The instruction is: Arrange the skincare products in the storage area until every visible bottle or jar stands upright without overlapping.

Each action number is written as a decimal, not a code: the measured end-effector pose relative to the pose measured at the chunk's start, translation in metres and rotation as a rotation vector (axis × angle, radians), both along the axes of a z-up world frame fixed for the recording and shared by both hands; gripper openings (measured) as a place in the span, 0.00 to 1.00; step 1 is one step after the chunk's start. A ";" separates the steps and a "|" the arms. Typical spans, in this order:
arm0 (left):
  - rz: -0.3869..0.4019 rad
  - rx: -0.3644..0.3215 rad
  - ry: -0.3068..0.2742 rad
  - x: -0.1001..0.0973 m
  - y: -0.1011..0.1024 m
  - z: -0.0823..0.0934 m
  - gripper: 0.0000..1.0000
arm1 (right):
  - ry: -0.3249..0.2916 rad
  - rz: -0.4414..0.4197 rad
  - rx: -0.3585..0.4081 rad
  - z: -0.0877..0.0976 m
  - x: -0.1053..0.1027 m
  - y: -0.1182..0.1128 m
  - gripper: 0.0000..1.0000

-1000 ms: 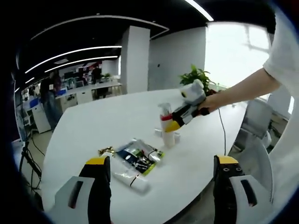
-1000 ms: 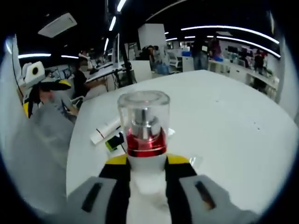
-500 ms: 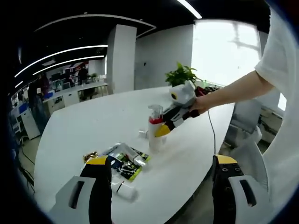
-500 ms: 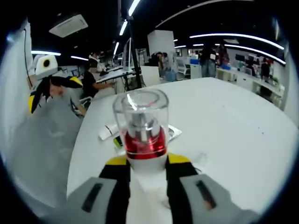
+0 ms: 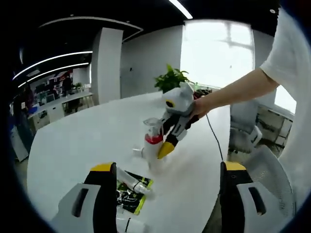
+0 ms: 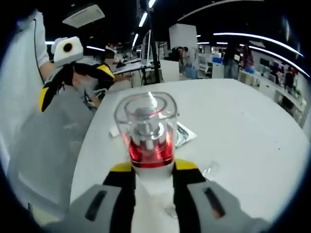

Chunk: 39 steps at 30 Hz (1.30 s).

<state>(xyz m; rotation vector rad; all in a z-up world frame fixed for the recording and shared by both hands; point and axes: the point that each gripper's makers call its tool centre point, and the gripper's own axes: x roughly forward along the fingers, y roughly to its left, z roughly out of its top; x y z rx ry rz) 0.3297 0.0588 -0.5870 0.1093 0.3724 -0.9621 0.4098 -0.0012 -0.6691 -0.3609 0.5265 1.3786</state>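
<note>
- Pump bottle point(image 6: 147, 141), white-bodied with a red collar and a clear cap, sat pinched between the two jaws of my right gripper point(image 6: 153, 180); in the right gripper view it rose straight up from between the yellow-tipped jaws, its cap well above them.
- From the left gripper view I saw that same bottle point(image 5: 152, 148) standing upright on the white table point(image 5: 77, 145), the right gripper point(image 5: 165, 148) clamped on its side, reaching in from the right at the end of a bare forearm.
- My left gripper point(image 5: 167, 182) was spread wide, nothing between its jaws; the bottle stood well ahead of it, roughly midway between the two jaws as seen along them.
- Near the left jaw lay a flat green-and-black sachet point(image 5: 129, 196) with a small tube point(image 5: 130, 180) lying across it, both on their sides on the table.
- Another white tube point(image 5: 129, 225) lay at the near table edge, just below the sachet and partly cut off by the jaw.
- In the right gripper view the sachet point(image 6: 184, 136) showed just behind the bottle, mostly hidden by it.
- In the right gripper view the left gripper point(image 6: 73, 73) appeared at the upper left, well apart from the bottle.
- A potted plant point(image 5: 171, 80) stood at the far side of the table.
</note>
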 end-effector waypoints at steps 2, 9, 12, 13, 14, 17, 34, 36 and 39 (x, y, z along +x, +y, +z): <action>-0.034 0.007 0.018 0.010 -0.006 -0.010 0.83 | 0.012 -0.003 0.003 -0.001 0.001 0.000 0.29; -0.158 0.049 0.045 0.040 -0.030 -0.040 0.79 | 0.058 -0.088 0.011 0.001 0.010 -0.003 0.41; -0.194 0.070 0.055 0.053 -0.041 -0.055 0.77 | 0.065 -0.111 0.056 0.017 0.011 -0.001 0.40; -0.202 0.074 0.056 0.056 -0.044 -0.058 0.77 | 0.065 -0.111 0.060 0.019 0.010 -0.001 0.39; -0.220 0.083 0.055 0.059 -0.048 -0.063 0.77 | 0.054 -0.113 0.069 0.022 0.009 -0.001 0.38; -0.258 0.108 0.044 0.066 -0.056 -0.072 0.73 | 0.038 -0.107 0.064 0.027 0.005 0.002 0.33; -0.398 0.139 0.011 0.090 -0.086 -0.091 0.39 | -0.014 0.035 0.037 0.024 0.004 0.003 0.28; -0.402 0.129 0.005 0.085 -0.089 -0.090 0.35 | -0.014 0.048 0.043 0.024 0.003 0.005 0.28; -0.394 0.128 -0.001 0.084 -0.090 -0.091 0.29 | -0.012 0.075 0.050 0.025 0.002 0.007 0.28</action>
